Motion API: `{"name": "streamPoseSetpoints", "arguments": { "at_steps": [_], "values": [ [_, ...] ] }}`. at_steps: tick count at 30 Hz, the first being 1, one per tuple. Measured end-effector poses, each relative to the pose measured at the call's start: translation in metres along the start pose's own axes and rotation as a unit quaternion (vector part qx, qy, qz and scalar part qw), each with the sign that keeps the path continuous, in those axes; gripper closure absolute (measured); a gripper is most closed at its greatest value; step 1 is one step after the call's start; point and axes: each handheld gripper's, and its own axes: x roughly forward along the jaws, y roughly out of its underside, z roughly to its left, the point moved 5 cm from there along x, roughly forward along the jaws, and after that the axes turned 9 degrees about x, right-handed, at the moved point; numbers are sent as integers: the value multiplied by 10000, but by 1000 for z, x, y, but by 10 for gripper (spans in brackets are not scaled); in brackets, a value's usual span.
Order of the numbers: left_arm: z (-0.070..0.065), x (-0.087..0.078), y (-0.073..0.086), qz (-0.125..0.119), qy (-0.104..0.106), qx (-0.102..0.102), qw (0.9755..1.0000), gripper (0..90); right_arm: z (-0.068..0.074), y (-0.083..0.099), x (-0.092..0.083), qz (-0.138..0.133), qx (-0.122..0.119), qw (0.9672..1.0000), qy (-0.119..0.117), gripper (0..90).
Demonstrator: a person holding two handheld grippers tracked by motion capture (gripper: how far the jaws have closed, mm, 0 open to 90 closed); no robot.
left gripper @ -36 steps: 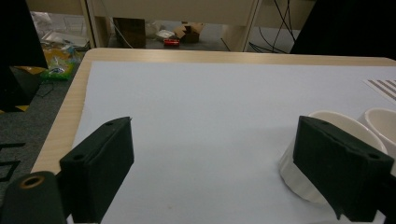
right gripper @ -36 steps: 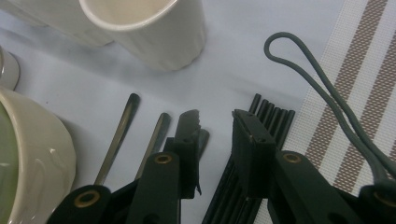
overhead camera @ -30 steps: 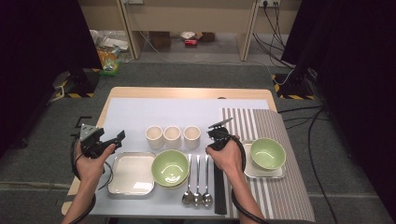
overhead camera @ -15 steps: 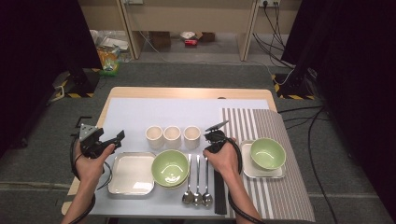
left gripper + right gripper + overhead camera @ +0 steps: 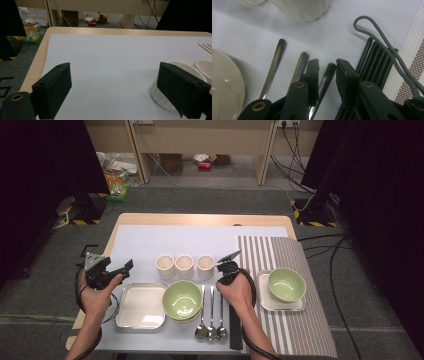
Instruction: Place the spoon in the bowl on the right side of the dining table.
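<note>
Three metal spoons lie side by side in front of three white cups, with black chopsticks to their right. My right gripper points down over the spoon handles. In the right gripper view its jaws stand apart on either side of the rightmost spoon's handle, without pressing on it. The chopsticks lie just right of the jaws. My left gripper is open and empty at the table's left, above the white square tray. Its jaws frame bare mat, and the nearest cup is partly behind one jaw.
A green bowl sits stacked on a pale dish between the tray and the spoons. Another green bowl rests on a square tray on the striped placemat. The pale mat covers the far table.
My right gripper has shifted slightly left, from over the chopsticks toward the spoon handles. The left gripper has stayed put.
</note>
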Motion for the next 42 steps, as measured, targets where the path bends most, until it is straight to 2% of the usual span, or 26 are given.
{"name": "streamPoseSetpoints", "arguments": {
  "at_steps": [11, 15, 22, 35, 37, 38, 42],
  "values": [
    [-1, 0, 0, 8, 1, 18, 10000, 115, 2, 2, 6, 72, -49, 9998, 171, 725],
    [-2, 0, 1, 4, 6, 9, 10000, 115, 4, 2, 7, 95, -34, 9994, 332, 739],
    [-2, 0, 0, 1, 9, 28, 10000, 115, 6, 2, 8, 70, 195, 9984, 535, 784],
    [-2, 0, 1, 14, 4, 51, 10000, 115, 3, 3, 8, -26, 487, 9975, 519, 826],
    [-2, 0, 1, 17, 0, 51, 10000, 115, 4, 2, 7, -32, 538, 9976, 430, 897],
    [-1, 0, 1, 17, 0, 45, 10000, 115, 5, 3, 7, 1, 560, 9977, 378, 895],
    [-1, 0, 0, 0, -6, 50, 10000, 115, 6, 2, 8, 37, 494, 9979, 419, 890]
  ]
}}
